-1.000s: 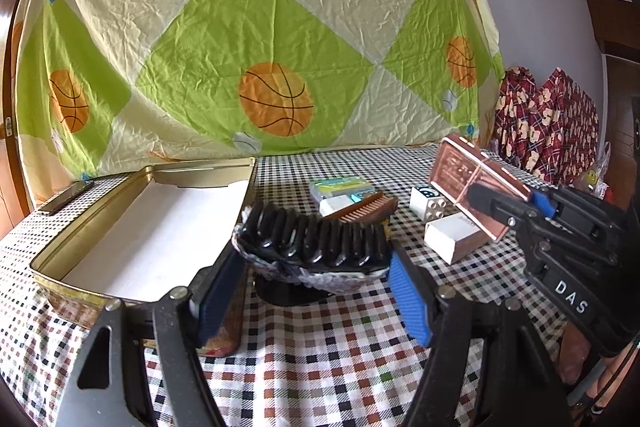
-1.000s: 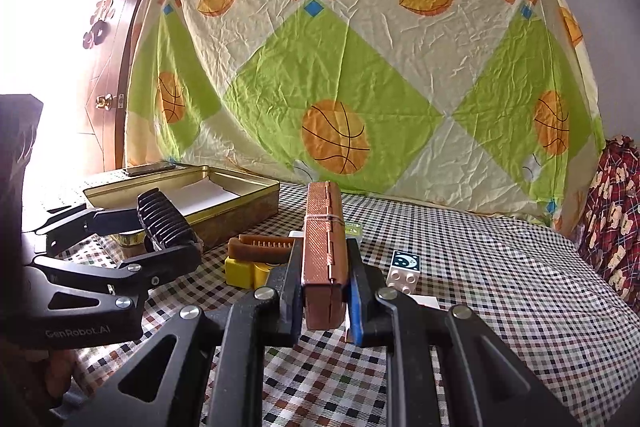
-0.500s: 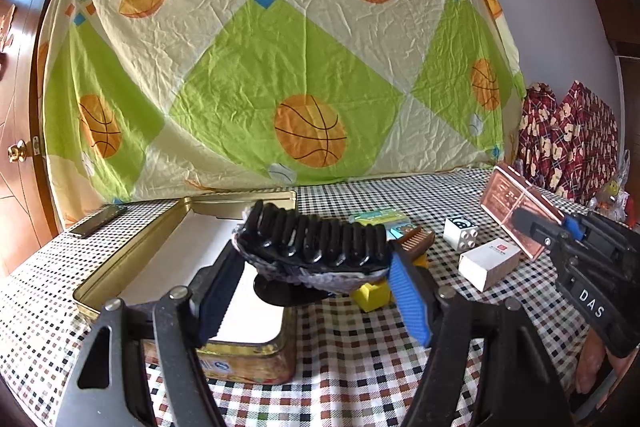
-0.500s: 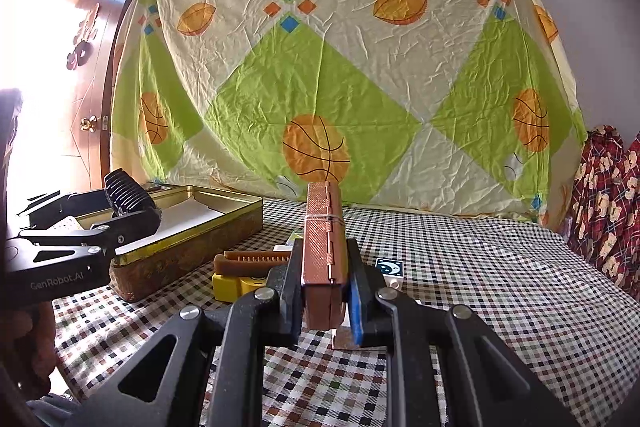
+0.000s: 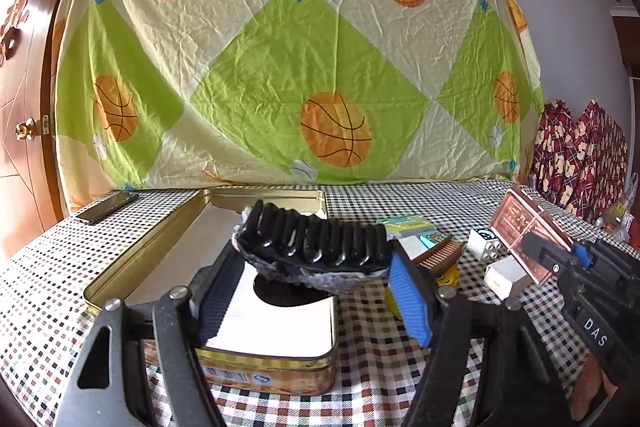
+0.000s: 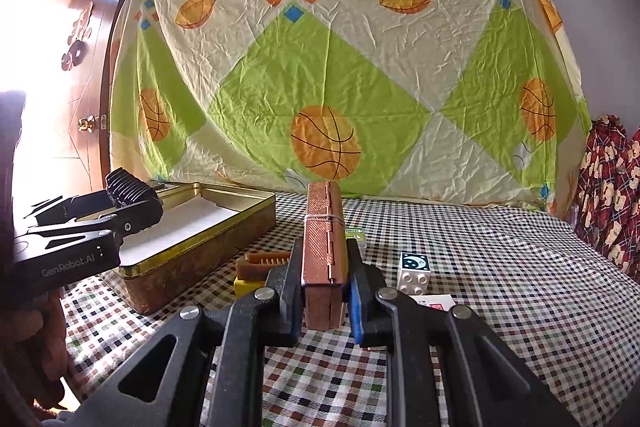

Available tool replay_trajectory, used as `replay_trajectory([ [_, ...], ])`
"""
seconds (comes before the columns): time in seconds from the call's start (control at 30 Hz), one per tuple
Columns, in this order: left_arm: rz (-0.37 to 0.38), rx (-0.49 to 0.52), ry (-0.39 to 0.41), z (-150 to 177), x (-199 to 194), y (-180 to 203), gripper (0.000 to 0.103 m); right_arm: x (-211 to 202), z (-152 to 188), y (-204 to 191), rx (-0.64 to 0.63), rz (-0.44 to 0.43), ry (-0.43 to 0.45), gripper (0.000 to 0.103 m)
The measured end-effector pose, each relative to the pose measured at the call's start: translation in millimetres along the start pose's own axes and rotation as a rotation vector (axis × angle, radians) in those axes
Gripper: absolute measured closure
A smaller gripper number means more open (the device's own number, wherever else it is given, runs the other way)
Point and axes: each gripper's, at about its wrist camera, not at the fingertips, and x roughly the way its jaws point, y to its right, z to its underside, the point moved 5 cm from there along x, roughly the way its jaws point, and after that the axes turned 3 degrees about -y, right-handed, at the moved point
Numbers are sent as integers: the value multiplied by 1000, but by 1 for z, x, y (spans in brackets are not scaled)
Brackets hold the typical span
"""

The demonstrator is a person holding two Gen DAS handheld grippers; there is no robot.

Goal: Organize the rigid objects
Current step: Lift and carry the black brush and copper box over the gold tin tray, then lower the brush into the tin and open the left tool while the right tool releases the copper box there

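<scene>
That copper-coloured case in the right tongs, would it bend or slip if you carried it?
The copper case looks stiff: flat hinged panels, probably metal. Its textured faces should give the right tongs decent purchase. Held by its lower end, standing tall, it may pivot if bumped.

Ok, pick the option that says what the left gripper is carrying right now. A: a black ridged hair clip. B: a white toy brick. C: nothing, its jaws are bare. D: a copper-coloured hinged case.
A: in the left wrist view the left gripper has its pads closed on the ends of the black ridged hair clip, held above the open gold tin.
</scene>
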Motion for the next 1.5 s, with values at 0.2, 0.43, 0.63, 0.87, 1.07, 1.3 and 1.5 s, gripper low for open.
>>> replay_trajectory([
  [0.2, -8, -5, -3, 0, 1, -9, 31, 4, -1, -15, -14, -19, -13, 84],
  [0.43, -20, -19, -10, -1, 3, -20, 31, 10, -2, -29, -26, -39, -28, 84],
  [0.63, -39, -35, -14, 0, 3, -32, 31, 15, -2, -42, -40, -55, -41, 84],
  [0.87, -54, -53, -29, 1, 4, -46, 31, 21, -5, -61, -62, -97, -53, 84],
  [1.07, -68, -68, -43, 2, 6, -58, 31, 26, -7, -72, -59, -132, -68, 84],
  [1.3, -85, -83, -56, 2, 8, -71, 31, 29, -7, -85, -74, -162, -77, 84],
  [1.5, -93, -68, -66, -1, 11, -77, 31, 32, -7, -94, -99, -189, -90, 84],
])
